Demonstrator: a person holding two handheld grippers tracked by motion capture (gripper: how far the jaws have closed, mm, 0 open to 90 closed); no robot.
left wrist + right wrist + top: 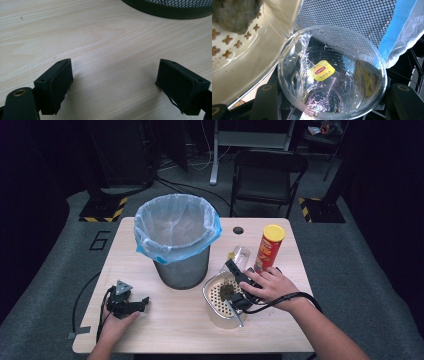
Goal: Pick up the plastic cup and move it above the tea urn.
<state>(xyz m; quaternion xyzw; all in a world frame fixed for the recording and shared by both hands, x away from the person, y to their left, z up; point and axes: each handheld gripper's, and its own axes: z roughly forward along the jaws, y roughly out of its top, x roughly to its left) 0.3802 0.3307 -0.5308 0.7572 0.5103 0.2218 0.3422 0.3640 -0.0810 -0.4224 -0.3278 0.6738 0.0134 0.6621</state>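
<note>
two hands low, right tongs [239,281] tipping cup [332,72] over strainer [212,295]

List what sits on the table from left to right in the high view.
Left tongs → lined mesh bin → perforated strainer bowl → yellow-lidded chip can.

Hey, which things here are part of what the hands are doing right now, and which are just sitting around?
In use: right tool, clear cup with tea-bag tag, strainer, lined bin.

Lying about: crisps can, left tool open on the table, chair.
</note>
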